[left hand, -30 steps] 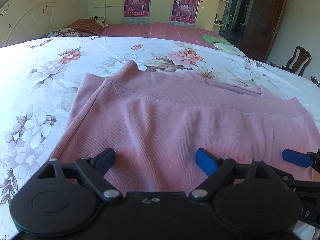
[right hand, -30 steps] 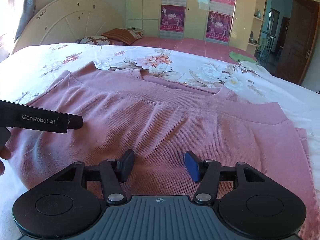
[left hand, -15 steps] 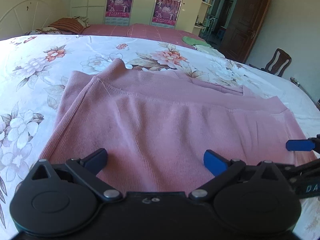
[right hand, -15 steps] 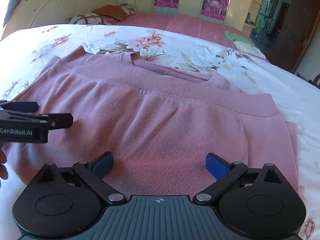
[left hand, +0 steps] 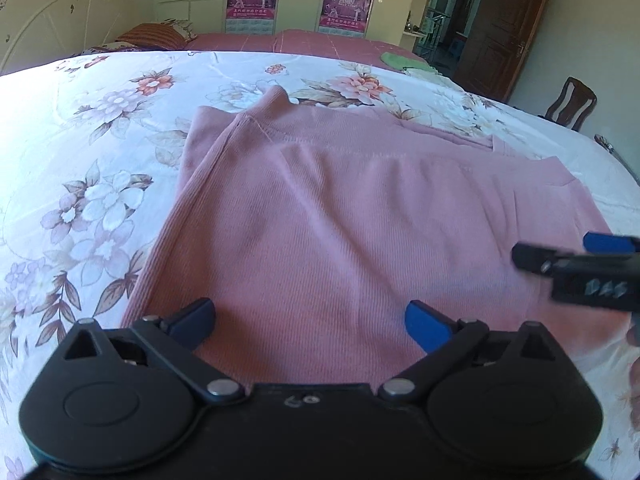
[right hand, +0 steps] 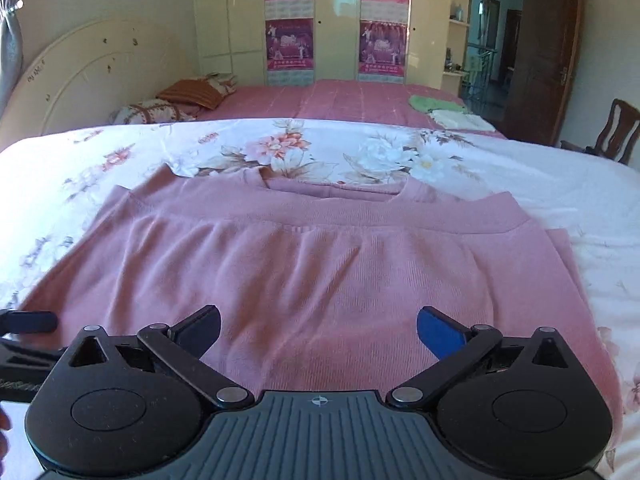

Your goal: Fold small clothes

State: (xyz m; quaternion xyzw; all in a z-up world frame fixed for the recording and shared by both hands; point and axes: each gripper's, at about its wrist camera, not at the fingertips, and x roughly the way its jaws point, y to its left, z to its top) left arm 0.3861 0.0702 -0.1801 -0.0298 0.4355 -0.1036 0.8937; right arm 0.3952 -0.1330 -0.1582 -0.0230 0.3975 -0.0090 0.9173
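The pink knit top [left hand: 340, 232] lies folded flat on the floral bedsheet [left hand: 92, 168], its ribbed hem band turned up so that it runs just below the neckline [right hand: 332, 192], which points toward the far bed with the pink cover [right hand: 360, 100].

The left claw [left hand: 310, 320] hangs over the near part of the top, toward its left edge. Its jaws have just been opening and now stand spread wide; the fabric shows beyond them, but nothing is pinched and the pads press on nothing.

The right claw [right hand: 318, 330] hangs over the near part of the same top, more toward its middle and right side. Its jaws too have just been opening and stand fully spread, with only the flat knit beyond them and nothing gripped.

Each claw shows at the edge of the other's view, so the 2 sit side by side above the top's near fold.

Beyond the top's neckline, a green cloth [right hand: 432, 103] lies on the far bed.
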